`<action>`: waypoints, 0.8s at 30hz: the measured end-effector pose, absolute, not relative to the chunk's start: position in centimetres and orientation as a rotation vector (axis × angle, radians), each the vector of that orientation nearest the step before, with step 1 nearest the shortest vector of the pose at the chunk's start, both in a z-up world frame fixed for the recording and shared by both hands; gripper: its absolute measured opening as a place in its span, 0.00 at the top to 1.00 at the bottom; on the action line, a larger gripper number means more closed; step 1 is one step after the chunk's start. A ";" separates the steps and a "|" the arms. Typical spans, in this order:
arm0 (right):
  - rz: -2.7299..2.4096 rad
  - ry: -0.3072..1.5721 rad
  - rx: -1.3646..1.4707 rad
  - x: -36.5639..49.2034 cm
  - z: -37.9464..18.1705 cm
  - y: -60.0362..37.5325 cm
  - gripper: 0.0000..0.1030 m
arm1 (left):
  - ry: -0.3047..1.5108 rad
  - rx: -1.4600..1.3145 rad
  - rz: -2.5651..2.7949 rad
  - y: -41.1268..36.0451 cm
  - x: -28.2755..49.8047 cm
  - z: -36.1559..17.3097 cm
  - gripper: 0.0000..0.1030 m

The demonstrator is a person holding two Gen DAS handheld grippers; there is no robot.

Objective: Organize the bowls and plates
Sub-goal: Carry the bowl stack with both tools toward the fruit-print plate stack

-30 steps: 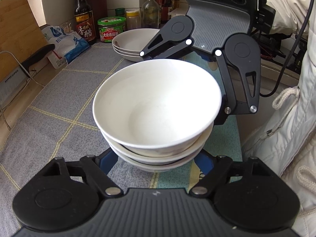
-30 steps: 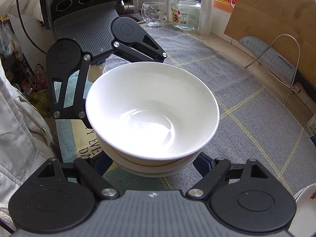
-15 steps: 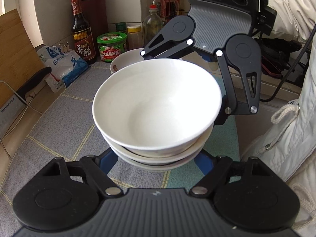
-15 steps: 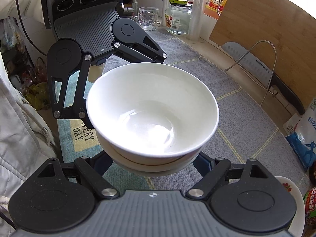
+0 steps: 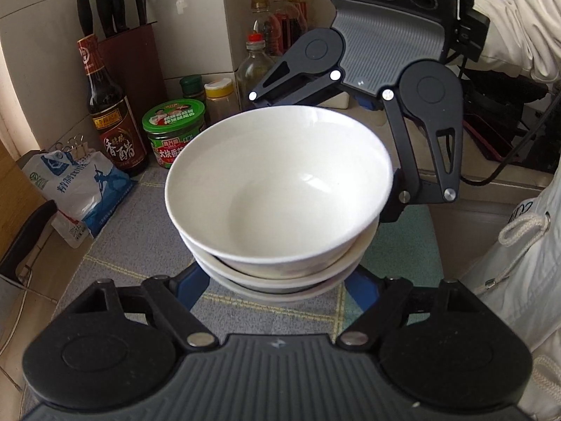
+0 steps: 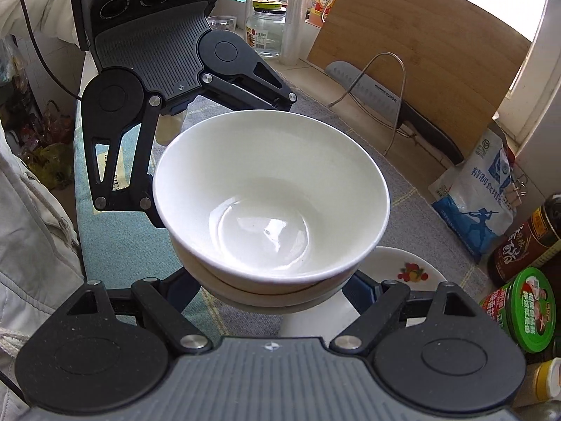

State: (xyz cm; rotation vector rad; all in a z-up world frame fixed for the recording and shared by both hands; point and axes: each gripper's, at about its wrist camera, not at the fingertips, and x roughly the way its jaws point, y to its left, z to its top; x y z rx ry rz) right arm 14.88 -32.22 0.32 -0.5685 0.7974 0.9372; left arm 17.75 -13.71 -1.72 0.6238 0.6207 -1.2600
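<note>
A stack of white bowls (image 5: 280,189) hangs above the grey checked mat, gripped from two opposite sides. My left gripper (image 5: 277,282) is shut on the lower bowls, its blue fingers (image 5: 191,284) on either side of the stack. Facing it, my right gripper (image 6: 271,296) is shut on the same stack of bowls (image 6: 271,196). Each view shows the other gripper's black body behind the bowls, with its fingertips hidden. A white plate with a fruit print (image 6: 403,266) lies on the mat just below and to the right of the stack in the right wrist view.
Sauce bottles (image 5: 112,112), a green-lidded jar (image 5: 173,133), a knife block (image 5: 126,35) and a blue-white bag (image 5: 77,189) crowd the corner behind. A cutting board (image 6: 420,56) and a knife (image 6: 385,98) on a wire stand line the wall. A person's white jacket (image 5: 519,266) is at the counter edge.
Both grippers have carried the bowl stack along the counter toward the bottles in the corner. The stack now covers the plates in the left wrist view, and the fruit-print plate has come in under it.
</note>
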 end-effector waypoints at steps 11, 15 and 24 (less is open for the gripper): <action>0.848 0.809 -0.557 17.1 -0.4 -39.1 0.13 | 0.598 0.673 -1.303 -20.7 20.5 -3.2 0.19; 0.839 0.820 -0.552 18.1 -1.2 -40.2 0.13 | 0.613 0.684 -1.300 -22.1 21.4 -4.1 0.19; 0.849 0.836 -0.544 19.0 -2.3 -41.1 0.13 | 0.649 0.687 -1.282 -23.1 22.9 -5.1 0.19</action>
